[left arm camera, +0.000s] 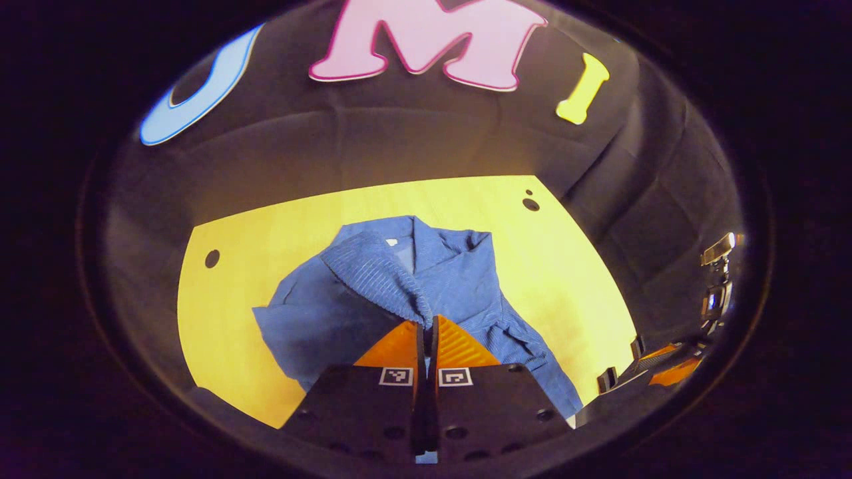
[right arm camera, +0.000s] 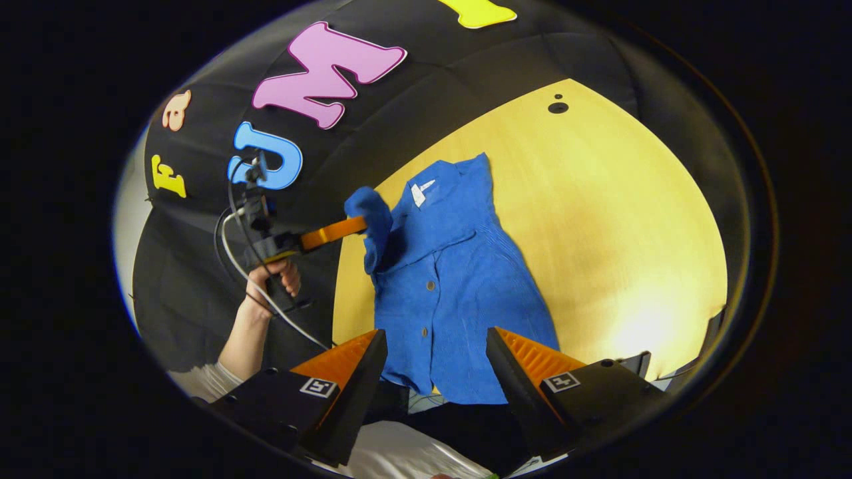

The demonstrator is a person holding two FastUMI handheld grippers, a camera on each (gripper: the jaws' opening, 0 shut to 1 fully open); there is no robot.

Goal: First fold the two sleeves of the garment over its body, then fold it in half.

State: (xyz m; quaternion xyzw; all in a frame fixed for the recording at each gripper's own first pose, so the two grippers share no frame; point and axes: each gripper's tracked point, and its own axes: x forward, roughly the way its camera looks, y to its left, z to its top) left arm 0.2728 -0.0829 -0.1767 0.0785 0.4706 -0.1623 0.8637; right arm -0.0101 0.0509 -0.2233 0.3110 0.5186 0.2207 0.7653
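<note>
Warm, bright light falls on the yellow tabletop (right arm camera: 599, 219), with soft glare near its right edge in the right gripper view. Fisheye bending curves both views' edges; surroundings stay dim.

Shirt (right arm camera: 452, 293) hem hidden behind right gripper (right arm camera: 436, 359) fingers.

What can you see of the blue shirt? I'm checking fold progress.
The blue shirt is ribbed, corduroy-looking cloth with a collar, a white neck label and front buttons. It lies front-up on the yellow table, hem toward the near edge. One sleeve is lifted, pinched in the left tongs, partway over the body. Right tongs hover open above the hem.
</note>
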